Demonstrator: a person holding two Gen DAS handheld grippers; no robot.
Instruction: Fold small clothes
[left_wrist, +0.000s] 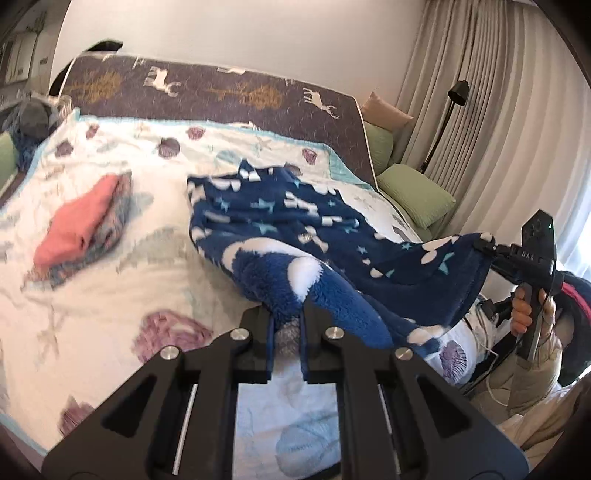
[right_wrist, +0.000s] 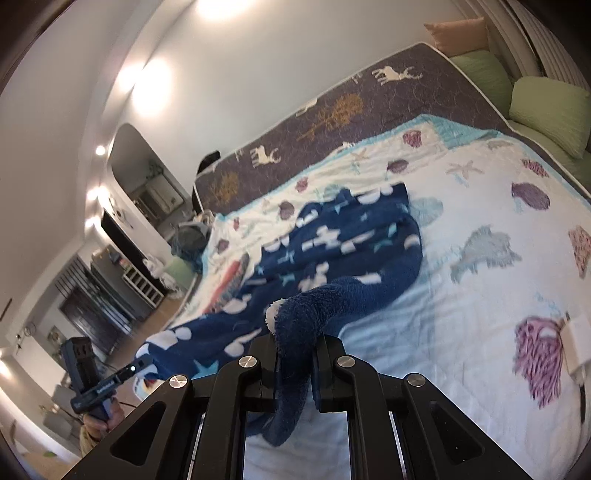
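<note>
A navy fleece garment (left_wrist: 295, 225) with white shapes and pale blue stars lies stretched over the bed, its near edge lifted between both grippers. My left gripper (left_wrist: 286, 325) is shut on one bunched corner of it. My right gripper (right_wrist: 295, 354) is shut on the other corner, and it also shows in the left wrist view (left_wrist: 484, 245) at the right, held in a hand. In the right wrist view the garment (right_wrist: 340, 243) runs away toward the headboard, and the left gripper (right_wrist: 142, 363) shows at the lower left.
A folded pile with a coral piece on top (left_wrist: 83, 221) lies on the white sea-shell bedspread (left_wrist: 110, 325) to the left. A purple deer-print headboard (left_wrist: 221, 92), green pillows (left_wrist: 417, 194), a black floor lamp (left_wrist: 448, 110) and curtains stand behind and right.
</note>
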